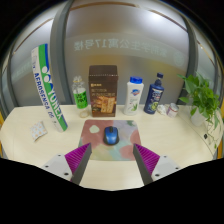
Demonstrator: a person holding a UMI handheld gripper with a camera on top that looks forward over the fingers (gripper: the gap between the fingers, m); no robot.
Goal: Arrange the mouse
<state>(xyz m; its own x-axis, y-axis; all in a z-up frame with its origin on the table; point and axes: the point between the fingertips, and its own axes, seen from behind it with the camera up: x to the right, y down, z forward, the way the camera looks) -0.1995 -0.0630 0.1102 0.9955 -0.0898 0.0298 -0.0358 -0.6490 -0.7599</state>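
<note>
A blue mouse [111, 134] lies on a multicoloured mouse pad [96, 128] on the pale table [40, 150]. My gripper [112, 156] is open and empty, with its magenta pads [80, 155] spread wide. The mouse is just ahead of the fingertips, roughly centred between them, and apart from both fingers.
Behind the pad stand a green-and-white tube [47, 89], a clear bottle [79, 96], a brown box [102, 89], a white pouch [134, 95] and a dark blue bottle [155, 93]. A potted plant [203, 98] stands at the right. A small packet [37, 129] lies at the left.
</note>
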